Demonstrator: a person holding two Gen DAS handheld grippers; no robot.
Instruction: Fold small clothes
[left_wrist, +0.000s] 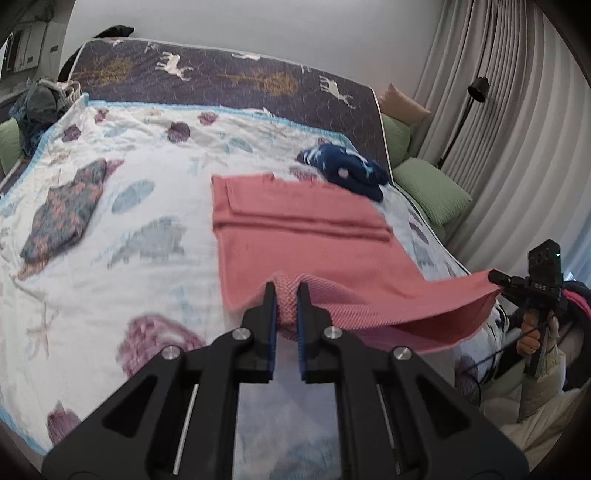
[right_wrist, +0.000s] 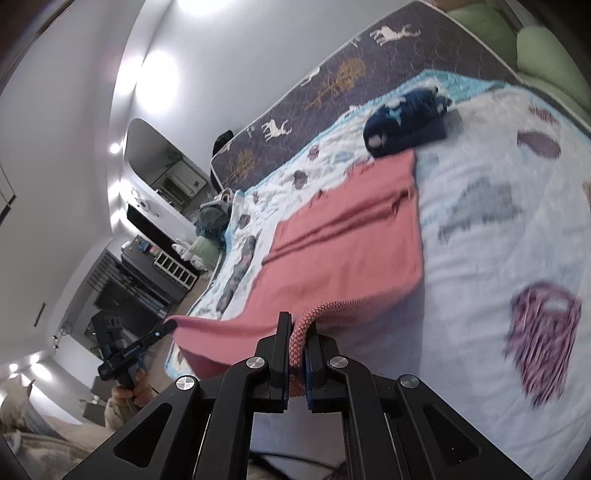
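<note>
Both pairs of fingers pinch the near hem of the pink garment (left_wrist: 295, 236). On the left gripper (left_wrist: 287, 295) the blue-padded fingers (left_wrist: 269, 306) press a bunched roll of the knit between them; on the right gripper (right_wrist: 298, 325) the fingers (right_wrist: 283, 332) clamp a thin folded edge of the same cloth. From each wrist view the other gripper shows off to the side, its tip biting the hem's far corner: the right one (left_wrist: 496, 277) in the left view, the left one (right_wrist: 168, 326) in the right view. A few pale characters sit on each tool's body, too blurred to read.

Between the two grips the hem hangs lifted and slack above the quilt (left_wrist: 110, 236); the rest of the pink garment lies flat on it, with lengthwise fold ridges across its middle. A navy patterned garment (left_wrist: 343, 170) lies bunched, touching the pink one's far corner. A grey and orange patterned garment (left_wrist: 62, 214) lies well apart to the left. Beyond the quilt's blue border runs a dark mat printed with white deer (left_wrist: 229, 77). Green cushions (left_wrist: 432, 190) lie beside the bed near the curtains (left_wrist: 498, 110).
</note>
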